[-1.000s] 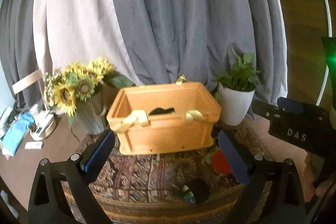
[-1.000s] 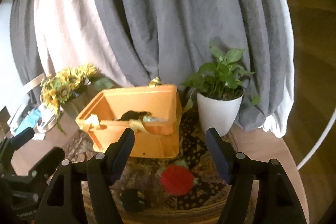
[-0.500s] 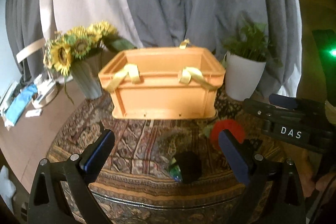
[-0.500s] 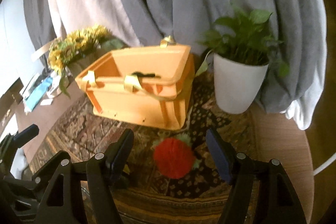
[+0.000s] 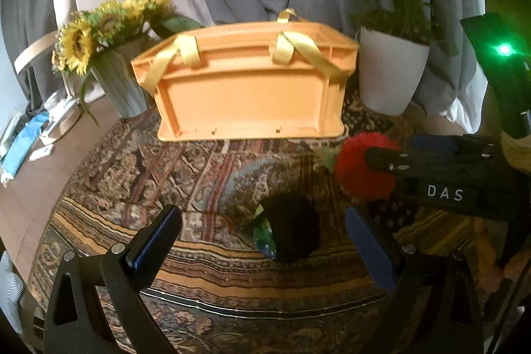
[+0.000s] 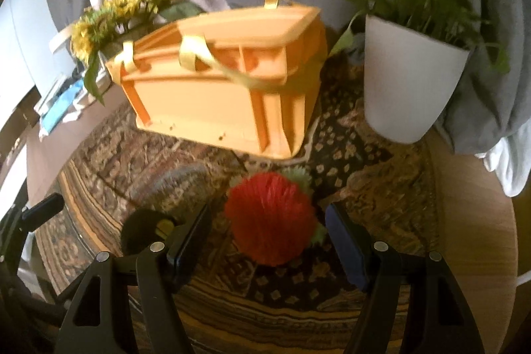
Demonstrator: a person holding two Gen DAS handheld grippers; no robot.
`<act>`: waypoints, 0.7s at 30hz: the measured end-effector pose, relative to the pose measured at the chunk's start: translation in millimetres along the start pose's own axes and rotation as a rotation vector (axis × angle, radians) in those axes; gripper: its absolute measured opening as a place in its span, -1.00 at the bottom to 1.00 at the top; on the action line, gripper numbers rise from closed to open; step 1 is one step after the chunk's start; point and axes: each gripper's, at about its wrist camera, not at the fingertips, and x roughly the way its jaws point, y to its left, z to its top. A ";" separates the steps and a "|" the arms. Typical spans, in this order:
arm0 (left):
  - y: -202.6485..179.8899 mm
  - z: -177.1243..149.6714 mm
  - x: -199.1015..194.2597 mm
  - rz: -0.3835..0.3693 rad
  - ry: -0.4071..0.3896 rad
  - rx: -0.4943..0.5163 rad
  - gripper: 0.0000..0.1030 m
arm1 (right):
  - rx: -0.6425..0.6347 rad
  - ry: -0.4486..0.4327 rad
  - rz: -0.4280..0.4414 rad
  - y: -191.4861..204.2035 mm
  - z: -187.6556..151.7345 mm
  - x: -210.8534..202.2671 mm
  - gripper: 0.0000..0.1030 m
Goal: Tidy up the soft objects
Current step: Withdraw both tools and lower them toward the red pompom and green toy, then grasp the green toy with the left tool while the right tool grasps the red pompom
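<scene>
Left wrist view, lower centre: left gripper (image 5: pixel 262 233) spread, black plush (image 5: pixel 293 229) lying between its 2 fingers, untouched. Right wrist view, centre: right gripper (image 6: pixel 267 233) spread round red pom-pom (image 6: pixel 270 218). Both prob. light, squashy; grip mid-body.

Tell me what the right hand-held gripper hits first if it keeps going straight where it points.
Most likely the red fuzzy ball: it lies on the rug between the open right hand-held gripper fingers, untouched. Depth is unclear.
</scene>
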 end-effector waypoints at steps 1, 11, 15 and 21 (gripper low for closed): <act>-0.4 -1.9 3.9 -0.008 0.009 -0.006 0.96 | -0.002 0.008 0.004 0.0 -1.0 3.4 0.39; -3.2 -17.5 36.6 -0.072 0.080 -0.045 0.88 | -0.013 0.053 0.002 -3.4 -9.0 30.9 0.39; -1.6 -17.7 44.4 -0.076 0.077 -0.049 0.78 | -0.020 0.053 -0.005 -3.2 -9.2 39.6 0.39; -1.3 -17.2 53.3 -0.086 0.075 -0.054 0.61 | -0.021 0.050 -0.015 -2.3 -7.7 49.1 0.36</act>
